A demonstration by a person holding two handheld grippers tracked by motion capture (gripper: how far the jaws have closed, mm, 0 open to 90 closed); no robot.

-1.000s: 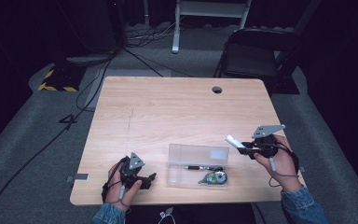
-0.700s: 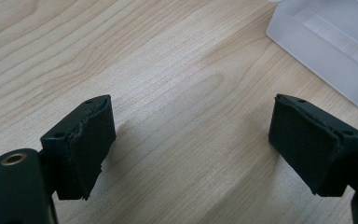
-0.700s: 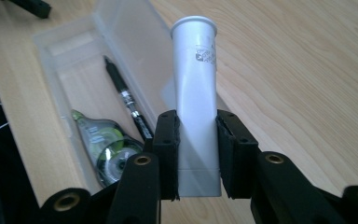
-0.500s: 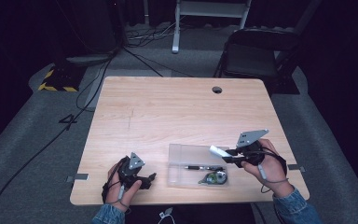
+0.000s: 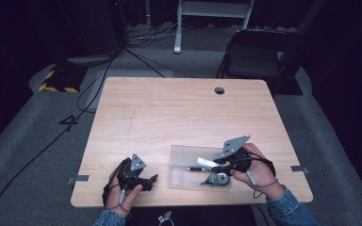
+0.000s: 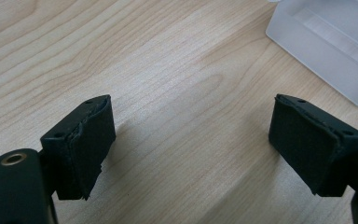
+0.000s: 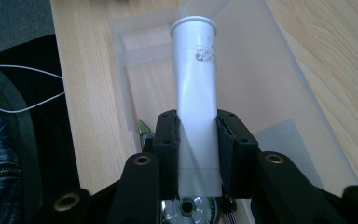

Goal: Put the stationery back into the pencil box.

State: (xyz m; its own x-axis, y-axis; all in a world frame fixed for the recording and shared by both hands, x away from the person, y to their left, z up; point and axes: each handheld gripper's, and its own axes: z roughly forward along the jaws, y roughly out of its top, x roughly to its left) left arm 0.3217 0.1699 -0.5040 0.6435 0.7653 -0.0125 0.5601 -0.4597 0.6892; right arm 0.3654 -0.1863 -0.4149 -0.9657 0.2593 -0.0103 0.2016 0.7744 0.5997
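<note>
My right gripper (image 5: 215, 163) is shut on a white tube (image 7: 195, 88), which pokes forward over a clear plastic box (image 5: 184, 162) at the table's front. In the right gripper view the jaws clamp the tube's lower half, its round cap end pointing away over the box (image 7: 270, 98). Inside the box lie a black pen (image 5: 196, 168) and a round green and silver tape dispenser (image 5: 215, 179). My left gripper (image 5: 148, 181) rests on the wood at the front left, open, with nothing between its pads (image 6: 81, 144). A corner of the box (image 6: 326, 44) shows ahead of it.
The wooden table (image 5: 179, 113) has a round cable hole (image 5: 219, 90) near its far edge. A black chair (image 5: 259, 52) stands behind the table. Cables run over the grey floor at the left.
My right gripper has carried the white tube leftward and down, from beside the box to over it. The left gripper has stayed put.
</note>
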